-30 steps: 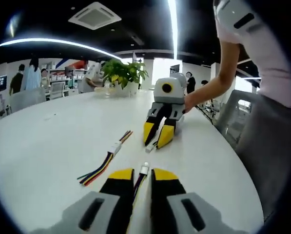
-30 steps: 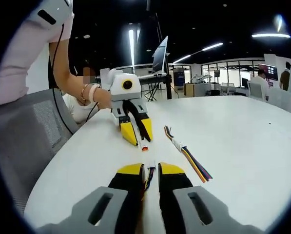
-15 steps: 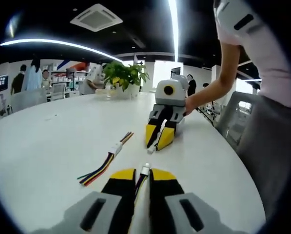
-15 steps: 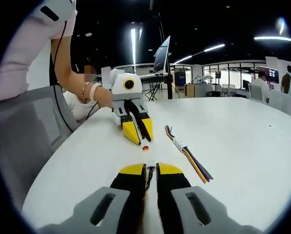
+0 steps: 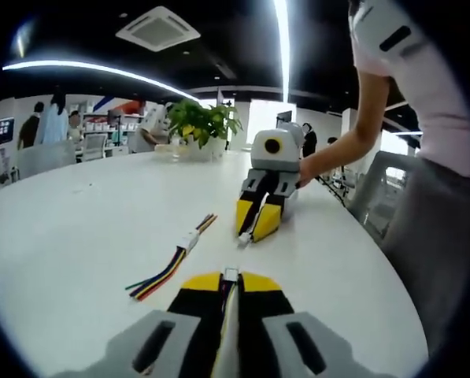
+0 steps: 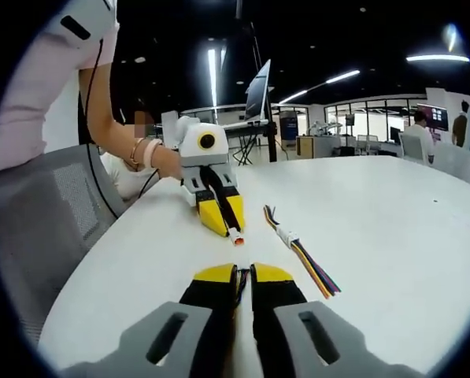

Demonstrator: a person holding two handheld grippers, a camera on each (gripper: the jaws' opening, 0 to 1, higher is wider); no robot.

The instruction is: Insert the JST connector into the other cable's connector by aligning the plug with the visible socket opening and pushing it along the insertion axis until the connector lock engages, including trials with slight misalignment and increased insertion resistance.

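Note:
On the white table (image 5: pixel 77 228) my two grippers face each other. In the left gripper view, my left gripper (image 5: pixel 231 280) is shut on a thin cable, and its white JST connector (image 5: pixel 231 274) pokes out past the yellow tips. Farther ahead, the right gripper (image 5: pixel 253 228) holds a cable with a small white connector (image 5: pixel 242 238) at its tips. In the right gripper view, my right gripper (image 6: pixel 243 272) is shut on dark wires. The left gripper (image 6: pixel 225 224) opposite carries a white connector with a red tip (image 6: pixel 236 236). A short gap separates the two connectors.
A spare multicoloured cable (image 5: pixel 168 268) with a white connector (image 5: pixel 189 239) lies left of the line between the grippers, and shows as the spare cable (image 6: pixel 301 253) in the right gripper view. A potted plant (image 5: pixel 201 122) stands at the far end. Grey chairs (image 6: pixel 38 213) line the table's edge.
Both grippers' jaws have drawn together from a narrow gap to shut on their cables. The grippers have stayed about where they were.

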